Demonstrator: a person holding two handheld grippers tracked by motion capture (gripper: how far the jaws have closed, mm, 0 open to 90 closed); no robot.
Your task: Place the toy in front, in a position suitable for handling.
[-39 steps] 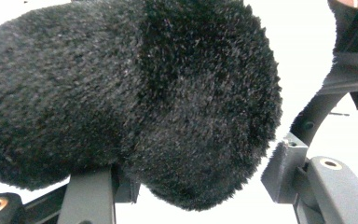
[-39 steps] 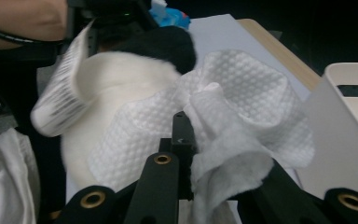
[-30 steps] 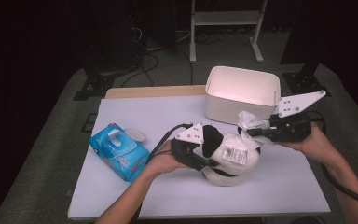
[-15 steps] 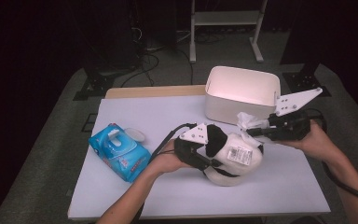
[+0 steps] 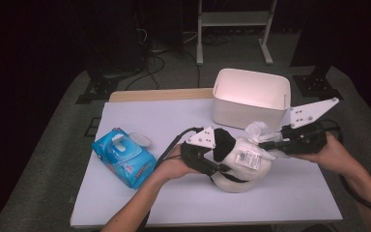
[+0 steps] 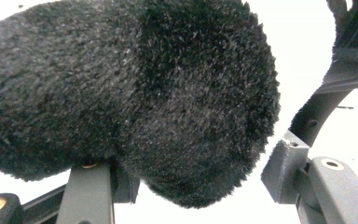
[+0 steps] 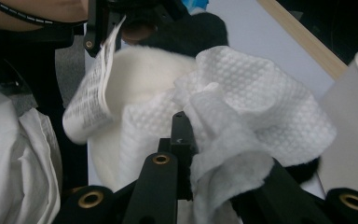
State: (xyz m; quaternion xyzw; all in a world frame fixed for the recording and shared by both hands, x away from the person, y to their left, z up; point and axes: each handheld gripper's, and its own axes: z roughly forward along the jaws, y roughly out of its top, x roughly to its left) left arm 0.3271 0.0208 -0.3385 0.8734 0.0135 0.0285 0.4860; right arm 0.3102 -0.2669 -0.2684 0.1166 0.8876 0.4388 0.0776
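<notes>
In the high view, a black-and-white plush toy [image 5: 239,162] lies on the white table [image 5: 290,193], just near of the white bin [image 5: 251,99], with the left gripper [image 5: 207,162] clamped on it from the left and the right gripper [image 5: 270,145] pressing a white wipe [image 5: 257,129] to its right side; a blue wipes pack [image 5: 123,157] lies well to the left. In the left gripper view, a black furry part of the toy [image 6: 135,93] sits pinched between the jaws. In the right gripper view, the jaws are pressed together on the crumpled wipe [image 7: 242,107], which lies against the toy's white fur [image 7: 140,79] beside its paper tag [image 7: 91,100].

Tag print [image 7: 89,100] too blurred
</notes>
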